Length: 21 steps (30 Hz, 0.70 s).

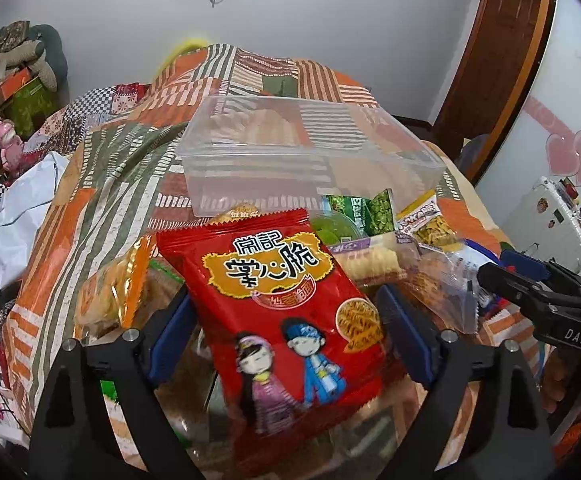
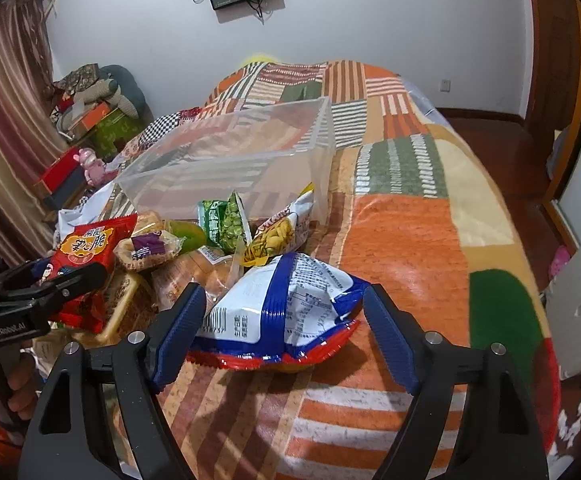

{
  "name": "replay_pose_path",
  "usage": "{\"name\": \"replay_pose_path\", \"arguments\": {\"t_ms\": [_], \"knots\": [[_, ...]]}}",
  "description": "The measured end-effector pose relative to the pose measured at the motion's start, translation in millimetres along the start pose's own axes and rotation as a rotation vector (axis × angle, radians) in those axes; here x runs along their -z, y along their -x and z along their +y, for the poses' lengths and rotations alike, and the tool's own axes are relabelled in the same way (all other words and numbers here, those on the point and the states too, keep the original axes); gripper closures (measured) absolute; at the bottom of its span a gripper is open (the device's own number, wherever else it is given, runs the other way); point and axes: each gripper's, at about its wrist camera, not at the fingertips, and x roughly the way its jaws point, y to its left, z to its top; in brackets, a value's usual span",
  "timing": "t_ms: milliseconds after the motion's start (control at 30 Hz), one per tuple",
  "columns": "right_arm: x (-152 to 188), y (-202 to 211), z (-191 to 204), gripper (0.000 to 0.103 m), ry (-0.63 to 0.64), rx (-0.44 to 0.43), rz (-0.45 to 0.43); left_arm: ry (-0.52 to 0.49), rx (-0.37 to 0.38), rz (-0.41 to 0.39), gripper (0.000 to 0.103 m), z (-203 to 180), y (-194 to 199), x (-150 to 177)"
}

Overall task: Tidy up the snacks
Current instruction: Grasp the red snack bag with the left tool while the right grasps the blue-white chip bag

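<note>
- On the bed, over a patchwork blanket (image 2: pixel 406 236) of orange, green and striped squares, lies a heap of snack packets just in front of a clear plastic box (image 1: pixel 310 156).
- The box is rectangular, transparent and thin-walled, and the blanket pattern shows through it.
- The red packet (image 1: pixel 286 312) is glossy foil with a zigzag top edge, yellow label, Chinese letters and two cartoon figures. It lies between the blue ribbed fingers (image 1: pixel 174 336) of the left gripper (image 1: pixel 286 320), which stand wide apart on both sides; I cannot tell if the pads touch it.
- The white and blue packet (image 2: pixel 290 308) is crinkled and puffy, with a red sealed edge, a barcode and small print. It rests on the blanket between the parted fingers of the right gripper (image 2: pixel 282 328), with a gap at each side.
- Behind these, near the box, are a green pea packet (image 2: pixel 226 224), a yellow nut packet (image 2: pixel 278 236) and clear-wrapped biscuits (image 2: pixel 150 248).
</note>
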Motion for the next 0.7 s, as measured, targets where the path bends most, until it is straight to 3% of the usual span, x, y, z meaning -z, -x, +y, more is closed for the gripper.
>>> {"name": "replay_pose_path", "arguments": {"t_ms": [167, 433, 567, 700], "knots": [[2.8, -9.3, 4.2, 0.025, -0.011, -0.033, 0.030, -0.009, -0.016, -0.001, 0.013, -1.1, -9.0, -1.7], [2.7, -8.7, 5.2, 0.032, -0.001, -0.016, 0.010, -0.052, -0.054, -0.065, 0.019, -5.4, -8.4, 5.6], [1.9, -9.4, 3.2, 0.034, -0.004, -0.019, 0.008, -0.041, -0.047, -0.063, 0.032, -0.9, -7.3, 5.3], [1.6, -5.4, 1.2, 0.034, -0.016, -0.029, 0.017, -0.036, -0.038, -0.058, 0.033, 2.2, -6.3, 4.5]]}}
